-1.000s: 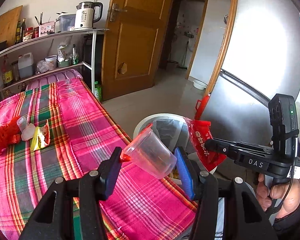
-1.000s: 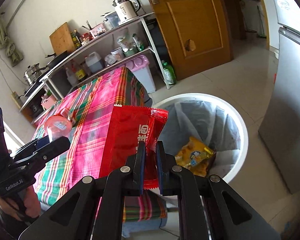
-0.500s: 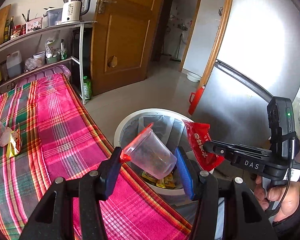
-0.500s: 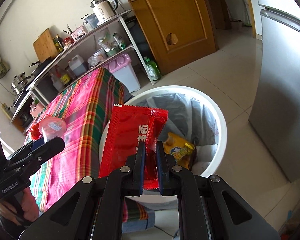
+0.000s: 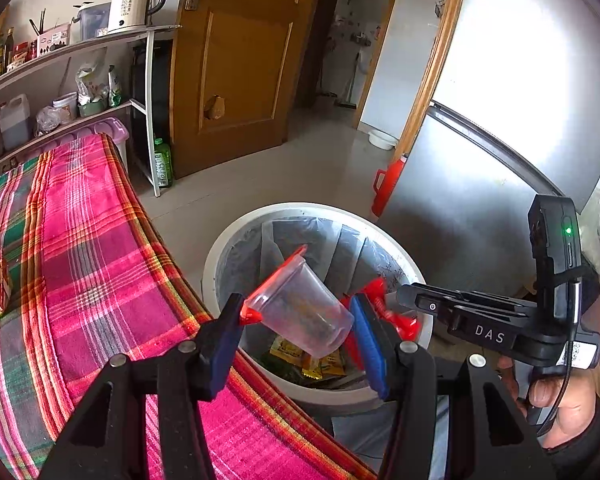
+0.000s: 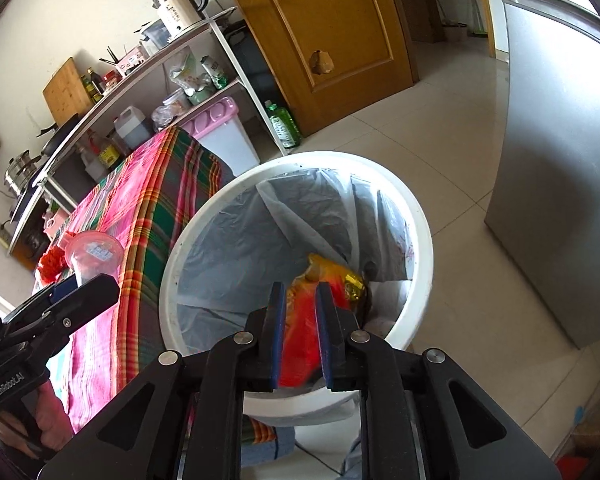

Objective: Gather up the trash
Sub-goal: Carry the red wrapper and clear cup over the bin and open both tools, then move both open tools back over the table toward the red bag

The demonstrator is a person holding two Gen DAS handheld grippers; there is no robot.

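- Bin (image 6: pixel 418 216), white and bag-lined, sits on the floor just beside our plaid-covered desk (image 5: pixel 100 248).
- Our left gripper (image 5: pixel 300 330) pinches a clear plastic cup (image 5: pixel 304 312), red-rimmed and tilted, above the bin's near edge.
- Our right gripper (image 6: pixel 300 340) has its pads spread over the bin; the red wrapper (image 6: pixel 300 344) shows between them, and we cannot tell if it touches them.
- Yellow packets (image 6: pixel 350 280) lie inside.
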